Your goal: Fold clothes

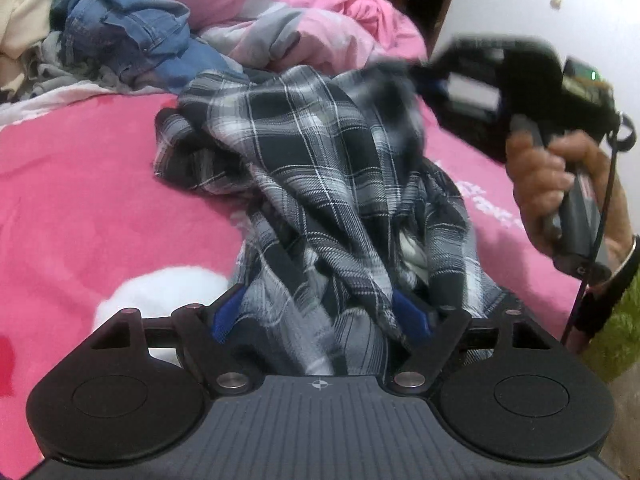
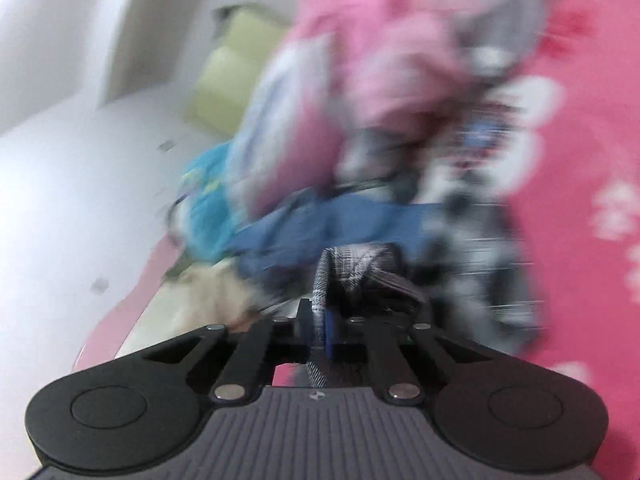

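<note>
A black, white and grey plaid shirt [image 1: 320,152] lies crumpled on the pink bedsheet [image 1: 80,200]. My left gripper [image 1: 320,316] stands wide at the shirt's near end. Loose folds of the shirt lie between its blue pads [image 1: 224,316] and drape over the right one. My right gripper [image 2: 319,320] is shut on a thin edge of the plaid shirt [image 2: 360,264], pinched between its pads. In the left wrist view the right gripper [image 1: 404,72] is blurred at the shirt's far right corner, lifting it, with a hand [image 1: 540,172] on its handle.
Blue jeans [image 1: 128,36], a beige garment [image 1: 20,8] and a pink and white quilt [image 1: 280,0] are piled at the back of the bed. A teal garment [image 2: 204,200] and a pale yellow pillow [image 2: 232,76] lie by the white wall [image 2: 60,120]. A green rug [image 1: 616,328] lies beside the bed.
</note>
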